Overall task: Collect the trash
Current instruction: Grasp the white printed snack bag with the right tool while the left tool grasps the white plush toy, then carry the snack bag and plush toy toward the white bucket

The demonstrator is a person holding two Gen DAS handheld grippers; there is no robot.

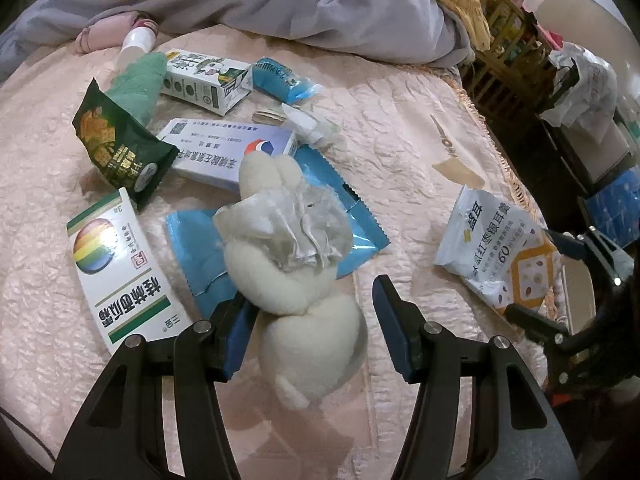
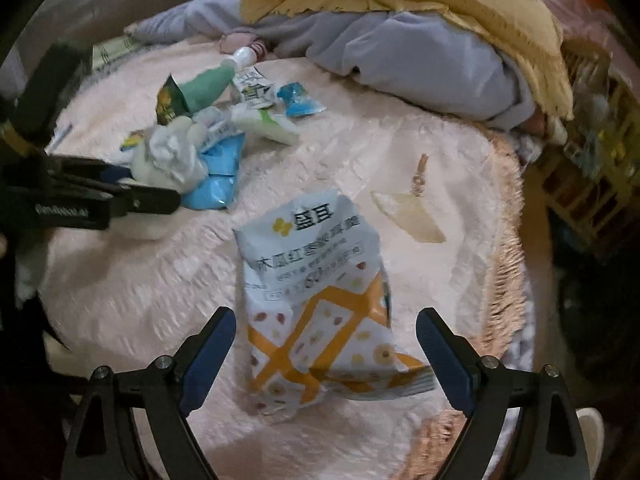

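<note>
On my far left a white medicine box with a rainbow logo (image 1: 120, 264) lies flat on the pink quilted bedspread (image 1: 400, 128), with a dark green snack bag (image 1: 120, 144) just above it. Next come a torn blue wrapper (image 1: 192, 256) and the cream plush toy (image 1: 296, 300), a crumpled clear plastic film (image 1: 296, 236) draped over its upper half. My left gripper (image 1: 312, 312) stands partly open around the toy's body: the left pad touches or nearly touches the plush, the right pad stands clear of it. The risk there is plain: if I close now I lift the toy, which I judge is no trash, and the film may slide off, since it only rests loosely on top.

Further right, the white-and-orange snack pouch (image 2: 316, 304) lies apart from the pile, near the fringed edge of the bedspread. My right gripper (image 2: 324, 340) hangs wide open over the pouch's lower end, holding nothing. The pouch looks thin and slack; pinched at one corner it could fold, slip out, or be nudged over the edge.
</note>
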